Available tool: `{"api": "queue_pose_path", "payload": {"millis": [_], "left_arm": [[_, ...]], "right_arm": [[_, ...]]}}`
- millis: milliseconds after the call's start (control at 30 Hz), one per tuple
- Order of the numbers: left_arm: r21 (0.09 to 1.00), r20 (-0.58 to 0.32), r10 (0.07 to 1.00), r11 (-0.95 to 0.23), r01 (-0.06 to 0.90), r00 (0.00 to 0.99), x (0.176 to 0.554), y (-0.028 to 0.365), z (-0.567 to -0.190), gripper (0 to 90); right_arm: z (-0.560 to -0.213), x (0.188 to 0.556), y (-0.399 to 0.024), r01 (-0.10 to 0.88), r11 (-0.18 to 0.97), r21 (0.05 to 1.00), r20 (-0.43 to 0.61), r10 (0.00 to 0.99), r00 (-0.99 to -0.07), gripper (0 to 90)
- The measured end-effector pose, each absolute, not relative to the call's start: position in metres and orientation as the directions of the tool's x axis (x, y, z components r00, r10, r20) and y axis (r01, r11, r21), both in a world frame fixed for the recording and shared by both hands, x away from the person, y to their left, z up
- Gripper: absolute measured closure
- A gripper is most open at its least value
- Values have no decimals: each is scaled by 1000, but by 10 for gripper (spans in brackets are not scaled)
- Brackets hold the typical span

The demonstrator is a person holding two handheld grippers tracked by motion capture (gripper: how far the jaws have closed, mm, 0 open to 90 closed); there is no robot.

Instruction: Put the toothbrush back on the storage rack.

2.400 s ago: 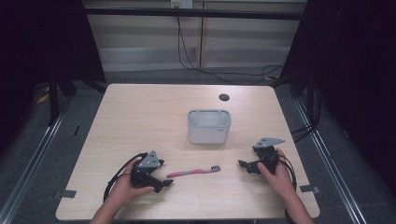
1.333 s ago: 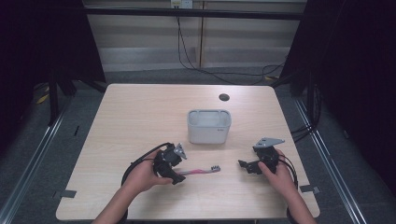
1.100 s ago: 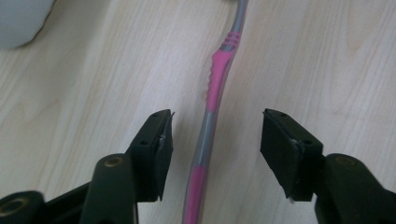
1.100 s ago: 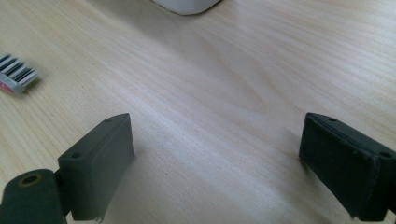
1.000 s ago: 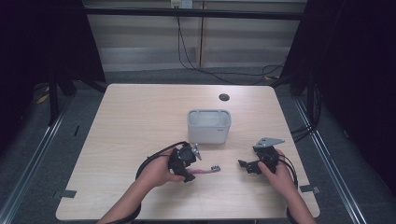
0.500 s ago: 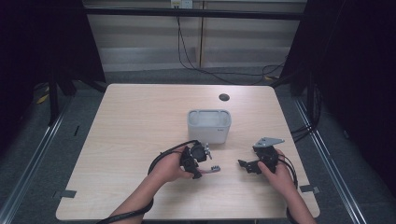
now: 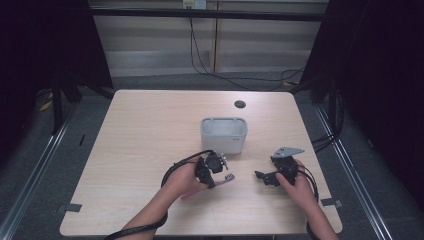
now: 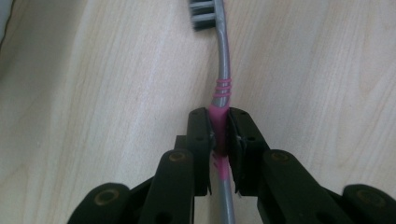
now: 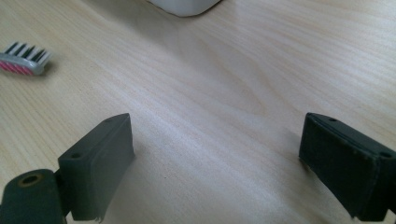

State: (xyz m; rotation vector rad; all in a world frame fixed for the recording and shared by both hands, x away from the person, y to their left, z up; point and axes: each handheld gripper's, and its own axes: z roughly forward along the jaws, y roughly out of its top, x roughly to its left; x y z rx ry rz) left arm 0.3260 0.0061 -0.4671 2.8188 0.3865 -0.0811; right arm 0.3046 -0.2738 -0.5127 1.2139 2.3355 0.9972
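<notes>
Left gripper view: left tool (image 8: 219, 135) clamped on toothbrush (image 8: 223, 70) at the pink part of the handle, jaws just closed, pads pressing both sides. Long axis runs straight ahead along the jaws; bristle head at the far end, grey neck curving slightly, handle tail passing back between the jaws. Brush looks to be lying flat on the bench (image 8: 93, 93), not lifted as far as can be judged.

High view: left tool (image 7: 212, 167) over the brush (image 7: 229, 177) at front centre of bench (image 7: 140, 130); pink handle end pokes out toward the person, head points right toward right tool (image 7: 261, 176). Grey rectangular bin (image 7: 224, 134) just beyond, up and slightly right of the grip, near but apart. Small dark hole (image 7: 240, 104) in the bench well behind it.

Right gripper view: right tool (image 9: 215, 163) jaws wide apart, nothing between, resting idle low over the bench; brush head (image 9: 25, 58) off to its upper left, bin corner (image 9: 187, 5) ahead.

Key relation, as a judgement: bin lies across from the brush axis, not along it. Likely needs lift, then tilt toward upright for a drop into the bin. Left hand nearer and already holding; right not needed.
</notes>
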Motion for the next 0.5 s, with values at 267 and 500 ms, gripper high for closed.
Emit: {"api": "queue_pose_path", "payload": {"millis": [267,500], "left_arm": [[361,-138,291,-876,321,947,332,24,-453,798],[429,-140,319,-834,348,937,335,37,-438,799]], "right_arm": [[-513,305,-274,582,394,711,31,810,-586,94],[-513,305,-274,583,393,711,32,810,-586,94]]}}
